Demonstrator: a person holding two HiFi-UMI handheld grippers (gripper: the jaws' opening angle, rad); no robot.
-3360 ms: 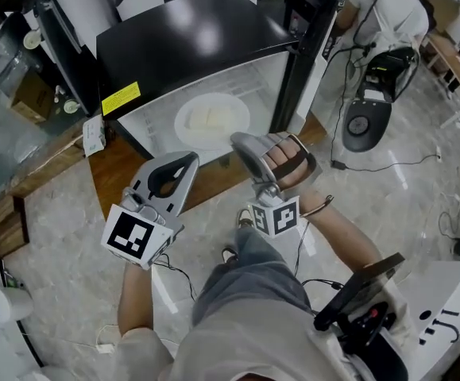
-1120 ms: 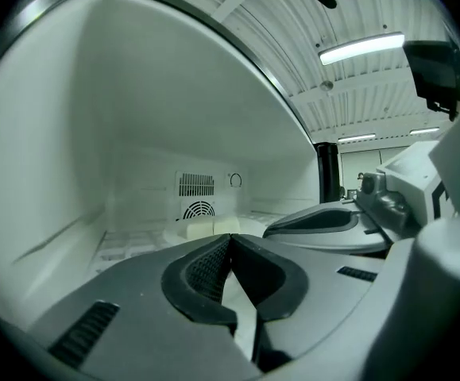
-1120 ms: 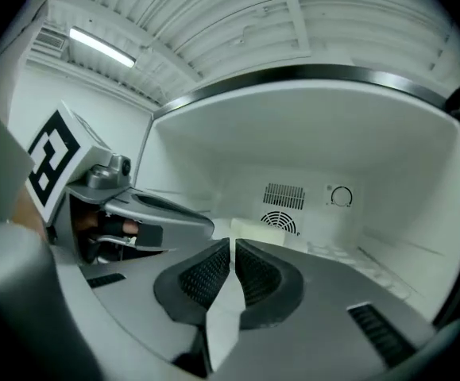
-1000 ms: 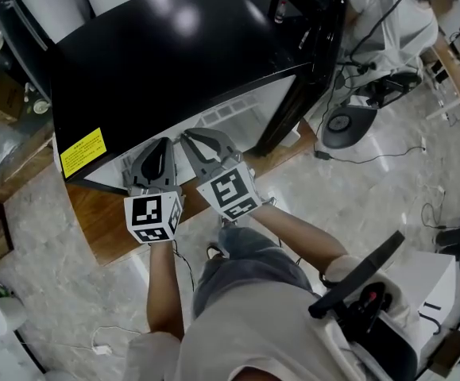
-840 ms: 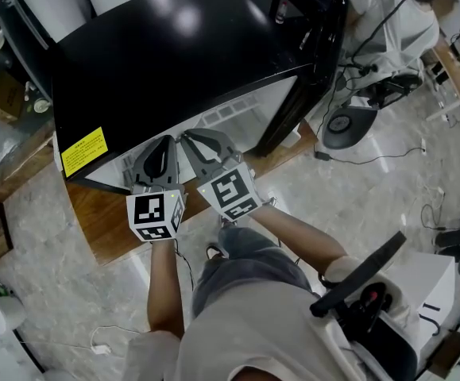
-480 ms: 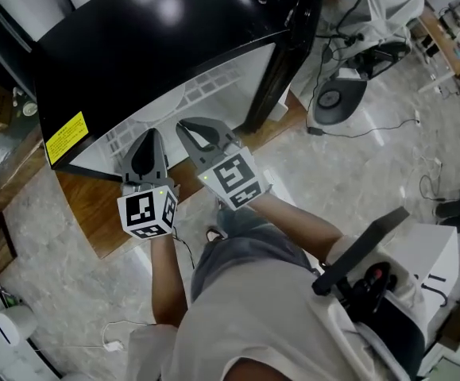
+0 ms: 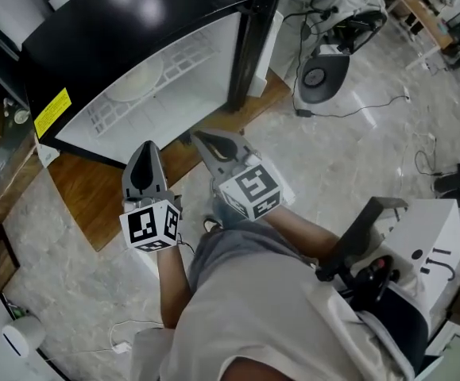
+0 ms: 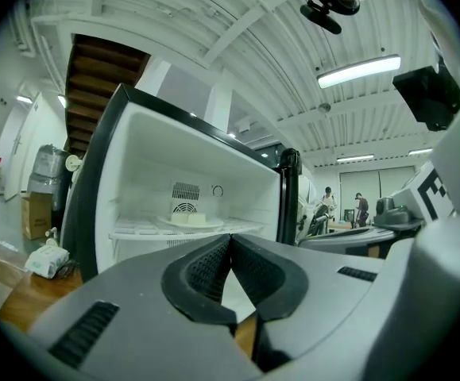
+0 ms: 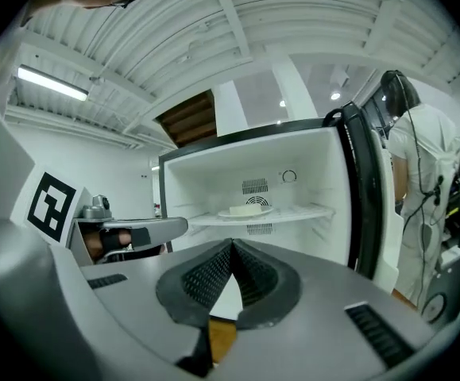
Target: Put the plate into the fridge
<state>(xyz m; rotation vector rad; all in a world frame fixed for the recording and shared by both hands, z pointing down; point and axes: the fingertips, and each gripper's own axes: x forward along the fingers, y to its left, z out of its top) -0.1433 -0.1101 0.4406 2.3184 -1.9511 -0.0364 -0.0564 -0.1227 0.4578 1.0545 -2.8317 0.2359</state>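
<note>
The white plate [image 7: 134, 82] with a pale block on it lies on the wire shelf [image 7: 190, 54] inside the open black fridge [image 7: 118, 6]. It also shows on that shelf as the plate [image 8: 188, 222] in the left gripper view and the plate [image 9: 245, 210] in the right gripper view. Both grippers hang in front of the fridge, well short of the opening and apart from the plate. My left gripper [image 7: 146, 148] is shut and empty. My right gripper [image 7: 201, 138] is closing, its tips together with nothing between them.
The fridge door [image 7: 249, 46] stands open at the right of the opening. A wooden platform [image 7: 79, 205] lies under the fridge. A round device with cables [image 7: 322, 78] sits on the marble floor to the right. A person in white [image 9: 420, 173] stands beside the door.
Both grippers have drawn back from the fridge opening toward the person's body. The plate stays on the shelf and now shows unobstructed in the head view.
</note>
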